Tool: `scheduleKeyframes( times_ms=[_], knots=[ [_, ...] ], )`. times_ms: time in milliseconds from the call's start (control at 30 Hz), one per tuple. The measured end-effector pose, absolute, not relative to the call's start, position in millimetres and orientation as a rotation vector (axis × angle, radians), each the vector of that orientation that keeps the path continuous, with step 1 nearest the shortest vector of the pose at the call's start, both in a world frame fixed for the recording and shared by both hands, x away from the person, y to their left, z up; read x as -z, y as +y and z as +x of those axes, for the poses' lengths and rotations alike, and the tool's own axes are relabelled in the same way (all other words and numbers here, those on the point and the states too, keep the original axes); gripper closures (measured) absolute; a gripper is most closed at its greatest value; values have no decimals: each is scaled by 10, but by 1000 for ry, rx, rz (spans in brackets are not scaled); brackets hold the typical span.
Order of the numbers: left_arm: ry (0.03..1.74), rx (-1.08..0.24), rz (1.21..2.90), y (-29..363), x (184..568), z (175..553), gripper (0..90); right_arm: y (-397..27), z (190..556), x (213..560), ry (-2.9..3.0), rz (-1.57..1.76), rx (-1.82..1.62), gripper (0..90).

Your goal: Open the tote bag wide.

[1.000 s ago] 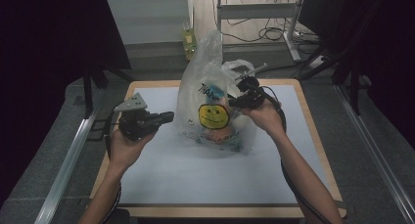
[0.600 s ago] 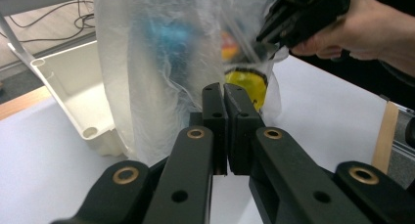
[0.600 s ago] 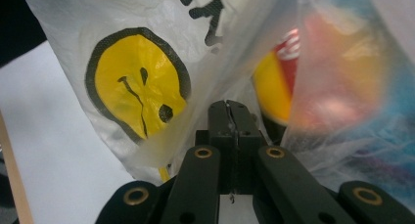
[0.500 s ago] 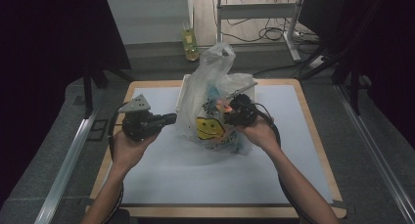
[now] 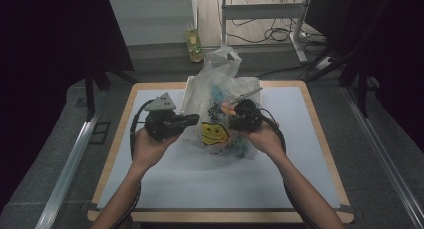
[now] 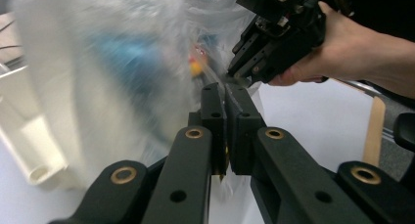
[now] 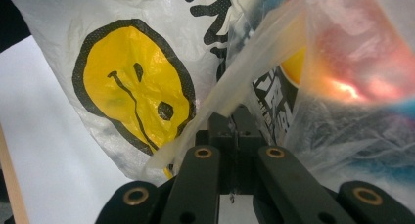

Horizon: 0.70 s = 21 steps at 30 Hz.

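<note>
Plastic bag with a yellow smiley stands on the table; left gripper and right gripper each have jaws clamped on its film.

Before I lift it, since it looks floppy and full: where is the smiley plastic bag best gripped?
Grip the plastic bag by its thin upper film, one gripper per side, probably from left and right. The body bulges with contents, while the loose film pinches flat. The left gripper and right gripper are already shut on film that way.
</note>
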<state>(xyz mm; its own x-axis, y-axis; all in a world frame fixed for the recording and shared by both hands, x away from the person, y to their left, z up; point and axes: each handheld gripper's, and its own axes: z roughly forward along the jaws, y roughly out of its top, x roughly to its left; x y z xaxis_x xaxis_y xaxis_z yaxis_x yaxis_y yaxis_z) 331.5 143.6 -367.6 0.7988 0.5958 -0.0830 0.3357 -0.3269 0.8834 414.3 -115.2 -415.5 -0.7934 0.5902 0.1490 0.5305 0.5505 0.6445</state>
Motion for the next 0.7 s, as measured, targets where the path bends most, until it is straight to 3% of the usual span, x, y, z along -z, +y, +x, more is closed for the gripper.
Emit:
scheduleKeyframes(
  times_ms=[100,300,700],
  knots=[
    [700,-302,1949,1307,3699,3424,870,-1154,4139,4144,2684,977,-1081,891],
    [818,-406,2004,1181,3843,3697,873,-1163,4133,4156,2689,969,-1098,891],
    [1085,-405,2064,1488,4392,4013,877,-1188,4135,4180,2682,977,-1103,891]
  ],
)
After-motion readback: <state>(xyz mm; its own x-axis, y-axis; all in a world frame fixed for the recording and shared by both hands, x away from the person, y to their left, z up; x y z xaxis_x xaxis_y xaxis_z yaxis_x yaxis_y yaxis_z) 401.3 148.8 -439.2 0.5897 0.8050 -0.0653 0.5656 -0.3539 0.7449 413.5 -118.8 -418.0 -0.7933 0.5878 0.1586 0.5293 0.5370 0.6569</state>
